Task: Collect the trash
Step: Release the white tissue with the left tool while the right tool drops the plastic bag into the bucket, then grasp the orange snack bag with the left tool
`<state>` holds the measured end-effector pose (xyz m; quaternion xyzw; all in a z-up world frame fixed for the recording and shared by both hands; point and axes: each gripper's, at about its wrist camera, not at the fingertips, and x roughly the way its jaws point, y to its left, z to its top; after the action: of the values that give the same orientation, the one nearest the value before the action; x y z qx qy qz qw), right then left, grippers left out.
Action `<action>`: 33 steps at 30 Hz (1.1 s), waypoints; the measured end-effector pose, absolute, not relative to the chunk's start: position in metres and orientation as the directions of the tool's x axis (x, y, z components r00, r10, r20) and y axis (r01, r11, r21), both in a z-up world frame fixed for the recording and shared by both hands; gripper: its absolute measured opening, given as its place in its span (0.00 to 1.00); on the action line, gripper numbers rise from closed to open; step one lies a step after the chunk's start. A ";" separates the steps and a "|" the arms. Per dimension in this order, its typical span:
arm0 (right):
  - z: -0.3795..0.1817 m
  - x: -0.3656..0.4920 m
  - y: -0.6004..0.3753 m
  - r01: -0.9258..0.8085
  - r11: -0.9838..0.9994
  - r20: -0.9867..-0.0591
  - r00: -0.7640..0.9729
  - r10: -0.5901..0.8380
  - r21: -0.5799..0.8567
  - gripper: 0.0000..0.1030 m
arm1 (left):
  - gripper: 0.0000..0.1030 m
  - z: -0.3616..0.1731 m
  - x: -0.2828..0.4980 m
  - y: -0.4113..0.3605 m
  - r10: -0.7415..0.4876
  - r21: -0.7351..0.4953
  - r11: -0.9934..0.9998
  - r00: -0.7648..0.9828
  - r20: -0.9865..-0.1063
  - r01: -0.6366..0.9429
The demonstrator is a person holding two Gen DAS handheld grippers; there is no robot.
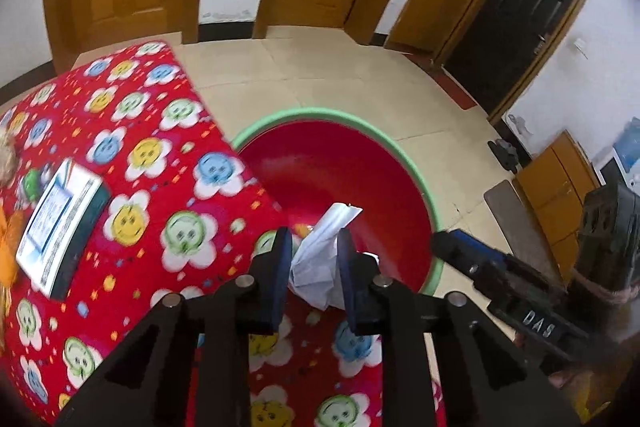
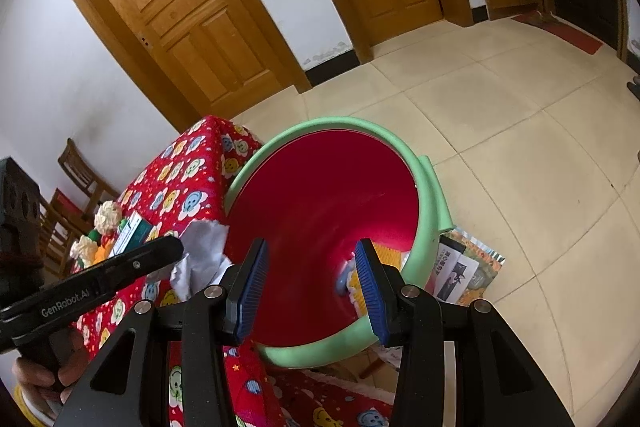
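Observation:
My left gripper [image 1: 314,251] is shut on a crumpled white tissue [image 1: 320,259] and holds it over the table's edge, next to the rim of the red bin with a green rim [image 1: 340,115]. The tissue also shows in the right wrist view [image 2: 204,255], held by the left gripper [image 2: 176,251]. My right gripper [image 2: 312,271] is open and empty, hovering over the bin [image 2: 320,195]. An orange and blue piece of trash [image 2: 352,279] lies at the bin's bottom.
The table has a red flower-patterned cloth [image 1: 132,131]. A white and dark box [image 1: 60,223] lies on it, with pompom-like items [image 2: 106,219] beside it. Printed paper [image 2: 468,267] lies on the tiled floor behind the bin. Wooden doors stand behind.

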<state>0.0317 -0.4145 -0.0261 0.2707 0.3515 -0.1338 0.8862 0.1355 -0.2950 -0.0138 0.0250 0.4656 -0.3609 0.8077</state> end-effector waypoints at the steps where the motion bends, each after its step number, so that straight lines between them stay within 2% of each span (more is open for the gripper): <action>1: -0.026 0.032 -0.415 0.429 0.817 -0.695 0.717 -0.049 0.386 0.44 | 0.22 -0.011 0.136 -0.299 -0.566 -0.295 0.733 0.310 -0.764 0.613; 3: -0.025 0.031 -0.416 0.432 0.816 -0.694 0.718 -0.053 0.384 0.44 | 0.22 -0.006 0.139 -0.307 -0.577 -0.281 0.724 0.330 -0.748 0.630; 8: -0.025 0.029 -0.417 0.442 0.812 -0.697 0.714 -0.062 0.381 0.44 | 0.36 -0.001 0.149 -0.318 -0.581 -0.290 0.724 0.327 -0.745 0.626; 20: -0.017 0.024 -0.411 0.439 0.818 -0.691 0.720 -0.072 0.372 0.44 | 0.36 0.006 0.155 -0.292 -0.589 -0.339 0.750 0.341 -0.732 0.568; 25: -0.009 0.022 -0.402 0.425 0.829 -0.684 0.726 -0.073 0.363 0.45 | 0.37 0.016 0.147 -0.269 -0.568 -0.320 0.776 0.381 -0.730 0.544; 28: -0.002 0.021 -0.393 0.413 0.836 -0.677 0.733 -0.070 0.361 0.54 | 0.37 0.020 0.143 -0.249 -0.550 -0.315 0.797 0.404 -0.731 0.516; 33: 0.009 0.023 -0.372 0.376 0.857 -0.665 0.745 -0.053 0.353 0.56 | 0.37 0.024 0.139 -0.208 -0.514 -0.308 0.836 0.454 -0.728 0.454</action>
<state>0.0227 -0.3723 0.0087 0.2399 0.3368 -0.1189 0.9027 0.1388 -0.2084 0.0245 -0.0343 0.4387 -0.2843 0.8518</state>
